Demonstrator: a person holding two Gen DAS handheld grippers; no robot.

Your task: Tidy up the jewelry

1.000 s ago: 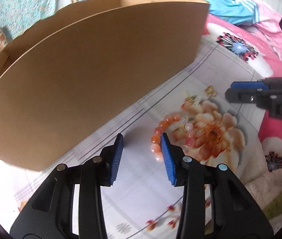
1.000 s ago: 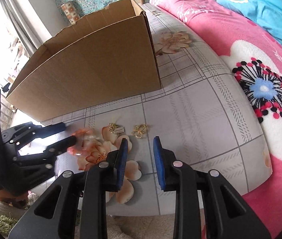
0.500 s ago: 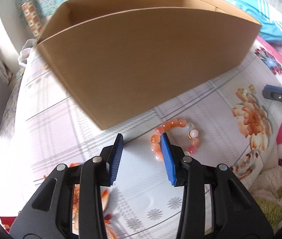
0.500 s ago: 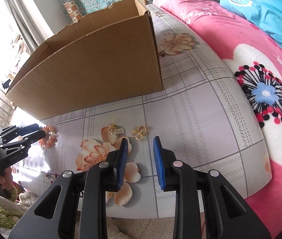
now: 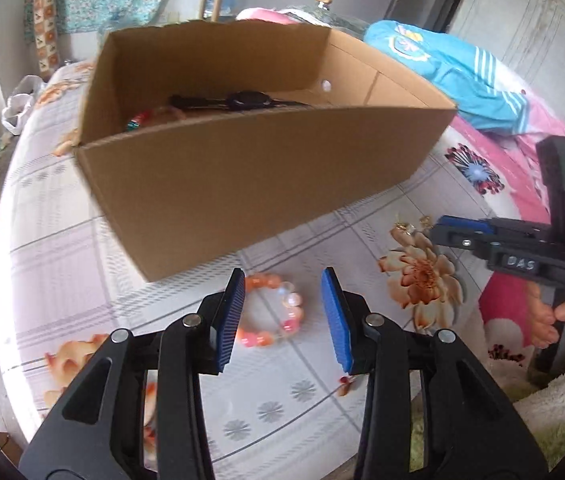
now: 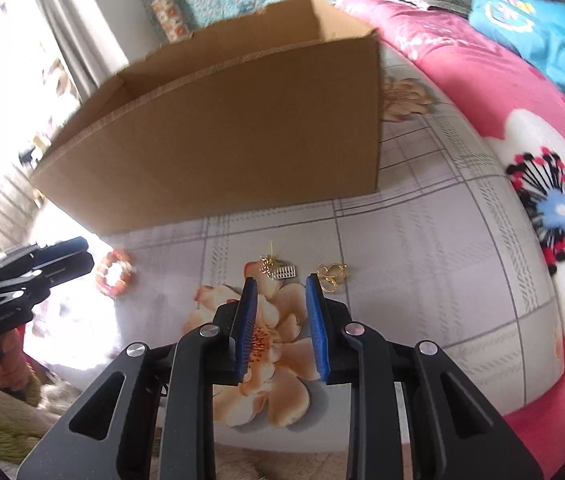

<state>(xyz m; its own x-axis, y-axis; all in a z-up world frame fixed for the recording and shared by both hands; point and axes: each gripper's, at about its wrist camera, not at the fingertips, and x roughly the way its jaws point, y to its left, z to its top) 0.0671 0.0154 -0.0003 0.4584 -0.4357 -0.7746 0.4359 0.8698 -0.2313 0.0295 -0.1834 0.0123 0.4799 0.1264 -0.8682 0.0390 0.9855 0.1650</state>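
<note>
An orange and pink bead bracelet (image 5: 272,310) lies on the patterned cloth between the open jaws of my left gripper (image 5: 284,316); it also shows in the right wrist view (image 6: 114,272). My right gripper (image 6: 280,326) is open and empty, just short of a small gold and silver earring (image 6: 280,270) and a gold clasp piece (image 6: 332,274). The open cardboard box (image 5: 250,160) stands behind, holding dark jewelry and a beaded piece (image 5: 138,120). The right gripper shows at the right of the left wrist view (image 5: 458,228), near the small gold pieces (image 5: 412,224).
The cloth has plaid lines and orange flower prints (image 6: 266,340). A pink flowered blanket (image 6: 522,128) and a blue garment (image 5: 450,68) lie to the right. A fuzzy green and white mat (image 5: 562,412) hangs at the near edge.
My left gripper has risen and shifted so the bracelet now lies between its jaws and the box's inside shows. My right gripper has moved forward toward the gold pieces.
</note>
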